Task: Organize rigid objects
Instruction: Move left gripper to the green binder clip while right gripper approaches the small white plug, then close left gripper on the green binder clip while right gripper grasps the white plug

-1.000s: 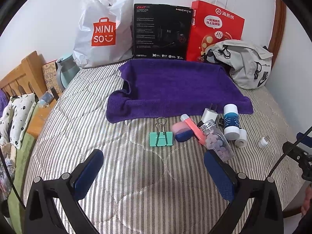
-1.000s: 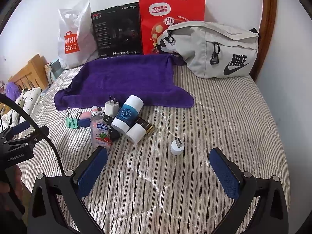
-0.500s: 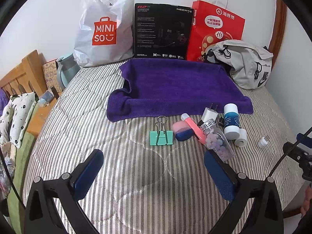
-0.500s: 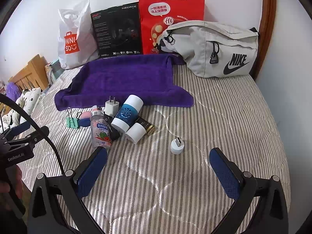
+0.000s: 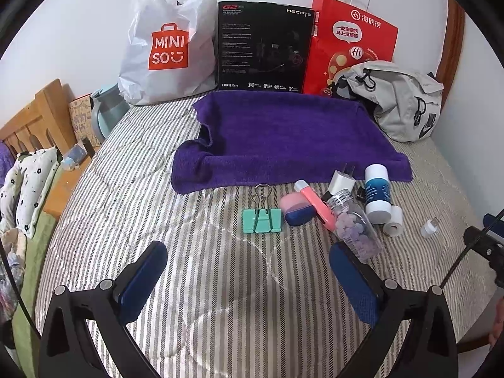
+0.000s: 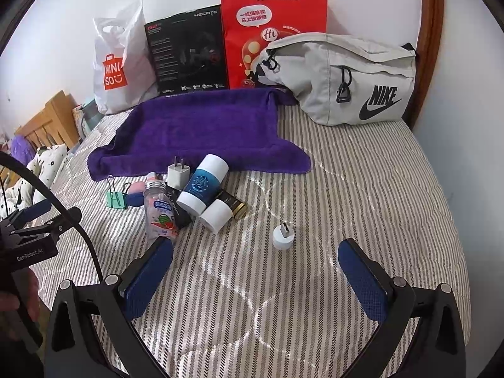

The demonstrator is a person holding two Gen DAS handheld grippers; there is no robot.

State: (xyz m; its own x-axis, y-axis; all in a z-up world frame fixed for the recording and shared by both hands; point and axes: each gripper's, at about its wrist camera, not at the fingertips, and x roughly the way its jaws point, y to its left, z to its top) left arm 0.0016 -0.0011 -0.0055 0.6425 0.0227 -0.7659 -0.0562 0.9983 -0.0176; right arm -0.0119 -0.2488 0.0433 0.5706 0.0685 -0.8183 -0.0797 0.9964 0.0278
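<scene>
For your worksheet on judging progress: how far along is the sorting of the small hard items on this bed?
Done: nothing visibly; the purple towel lies bare. In hand: nothing; the left gripper and right gripper are both open and empty above the quilt. Left: everything, including the green binder clip, pill bottle, white charger, blue-and-white tube and the small white USB plug lying apart.
</scene>
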